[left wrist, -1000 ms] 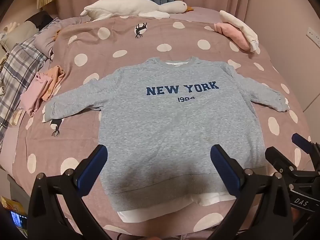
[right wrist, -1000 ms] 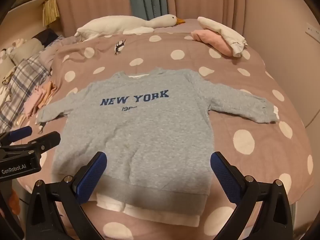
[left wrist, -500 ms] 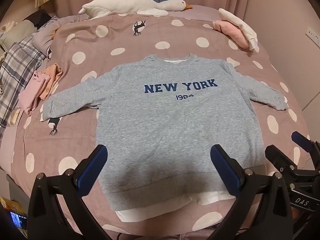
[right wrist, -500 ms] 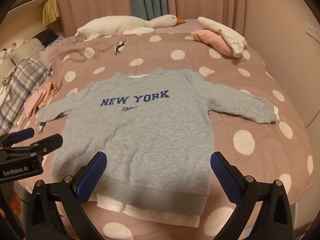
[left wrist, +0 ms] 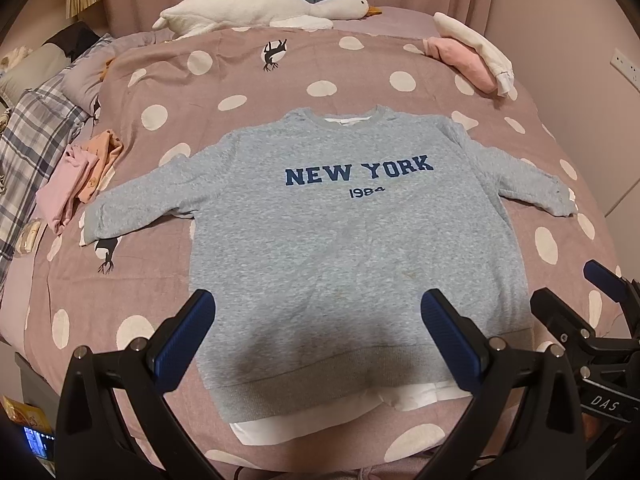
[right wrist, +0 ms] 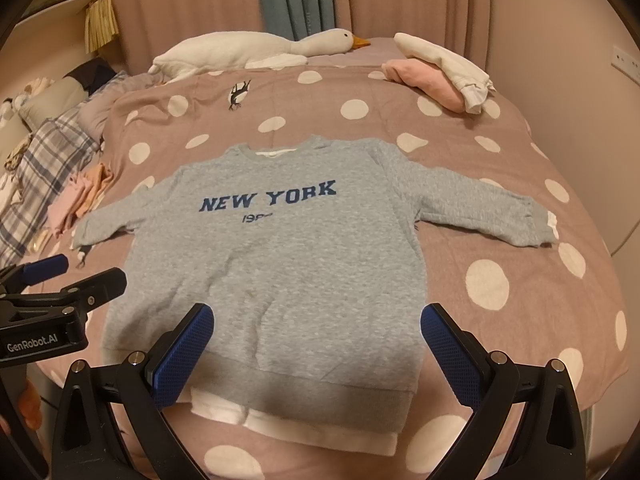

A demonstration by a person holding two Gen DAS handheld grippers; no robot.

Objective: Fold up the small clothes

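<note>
A grey "NEW YORK 1984" sweatshirt [left wrist: 344, 232] lies flat, face up, on the polka-dot bedspread [left wrist: 168, 80], sleeves spread to both sides, a white hem showing below its waistband. It also shows in the right wrist view [right wrist: 296, 264]. My left gripper [left wrist: 316, 320] is open and empty, hovering above the sweatshirt's lower hem. My right gripper [right wrist: 316, 332] is open and empty, also above the hem, to the right of the left one. The right gripper shows in the left wrist view [left wrist: 580, 296]; the left gripper shows in the right wrist view [right wrist: 68, 276].
A white goose plush [left wrist: 256, 8] lies at the head of the bed. Folded pink and white clothes [left wrist: 472, 52] sit at the far right. Pink and orange clothes [left wrist: 80, 176] and a plaid cloth [left wrist: 28, 136] lie at the left edge.
Both grippers have shifted slightly; the left view has drifted a little so the sweatshirt sits marginally higher in frame. The sweatshirt has not moved.
</note>
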